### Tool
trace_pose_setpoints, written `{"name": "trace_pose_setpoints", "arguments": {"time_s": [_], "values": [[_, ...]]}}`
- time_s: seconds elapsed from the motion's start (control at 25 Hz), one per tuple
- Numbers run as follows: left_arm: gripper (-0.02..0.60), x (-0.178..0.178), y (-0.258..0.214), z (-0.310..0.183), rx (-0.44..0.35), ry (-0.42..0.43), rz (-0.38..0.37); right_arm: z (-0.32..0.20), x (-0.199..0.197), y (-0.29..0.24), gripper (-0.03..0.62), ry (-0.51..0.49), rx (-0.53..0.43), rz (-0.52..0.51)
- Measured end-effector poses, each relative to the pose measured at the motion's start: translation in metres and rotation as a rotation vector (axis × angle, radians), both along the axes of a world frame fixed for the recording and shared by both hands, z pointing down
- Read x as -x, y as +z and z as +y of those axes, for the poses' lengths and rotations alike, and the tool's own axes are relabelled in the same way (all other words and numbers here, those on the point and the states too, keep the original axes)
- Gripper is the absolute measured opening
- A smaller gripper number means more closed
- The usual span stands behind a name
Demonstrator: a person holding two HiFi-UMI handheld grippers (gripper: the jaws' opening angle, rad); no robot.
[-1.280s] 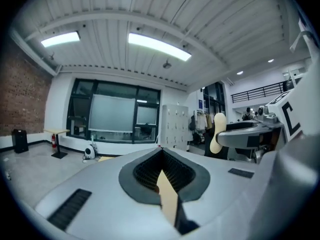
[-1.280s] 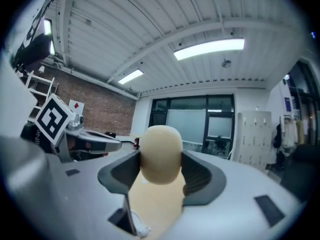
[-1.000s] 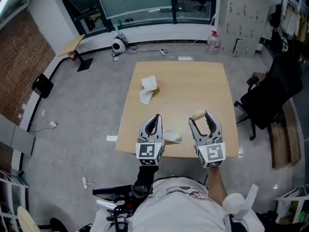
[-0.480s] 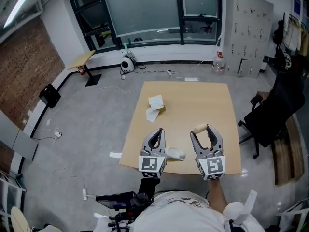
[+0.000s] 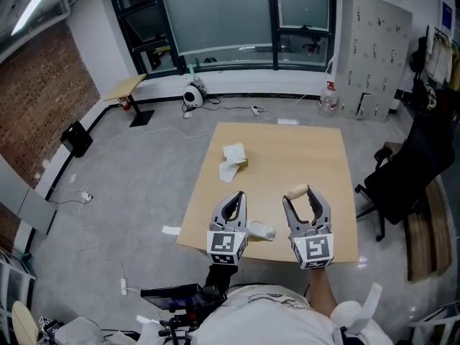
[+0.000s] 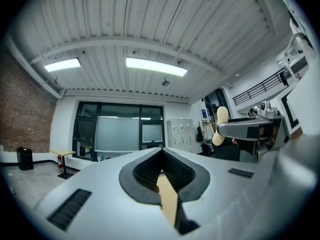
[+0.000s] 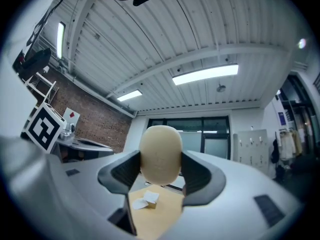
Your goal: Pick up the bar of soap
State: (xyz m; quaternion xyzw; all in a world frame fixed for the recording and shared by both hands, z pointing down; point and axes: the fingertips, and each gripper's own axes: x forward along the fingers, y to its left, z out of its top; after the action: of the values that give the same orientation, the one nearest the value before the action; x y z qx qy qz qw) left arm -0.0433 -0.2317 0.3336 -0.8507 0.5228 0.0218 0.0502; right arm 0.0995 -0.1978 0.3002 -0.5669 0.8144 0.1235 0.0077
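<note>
The cream, oval bar of soap (image 5: 295,191) (image 7: 161,154) is pinched upright at the tips of my right gripper (image 5: 302,192) (image 7: 161,170), which is shut on it above the front right of the wooden table (image 5: 287,149). The left gripper view catches the soap (image 6: 221,124) from the side, standing up out of the right gripper's jaws. My left gripper (image 5: 233,198) (image 6: 161,152) hovers over the front left of the table. It is shut, with its tips together and nothing between them.
A small white crumpled object (image 5: 261,230) lies between the two grippers near the table's front edge. An opened little box with white paper (image 5: 233,159) (image 7: 145,200) rests at the table's left middle. A black office chair (image 5: 402,171) stands to the right of the table.
The head view has tilted up a little, so more of the window wall shows. Both grippers hold the same pose, and the soap stays in the right one.
</note>
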Motion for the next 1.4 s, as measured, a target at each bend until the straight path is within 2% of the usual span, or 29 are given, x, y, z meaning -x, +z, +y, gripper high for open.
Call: {"name": "trace_pose_setpoints", "arguments": {"time_s": [1.4], "values": [[0.005,-0.005,0.012,-0.005,0.044,0.005,0.010,-0.008,0.003,0.009,0.254,0.003,0.021,0.009]]}}
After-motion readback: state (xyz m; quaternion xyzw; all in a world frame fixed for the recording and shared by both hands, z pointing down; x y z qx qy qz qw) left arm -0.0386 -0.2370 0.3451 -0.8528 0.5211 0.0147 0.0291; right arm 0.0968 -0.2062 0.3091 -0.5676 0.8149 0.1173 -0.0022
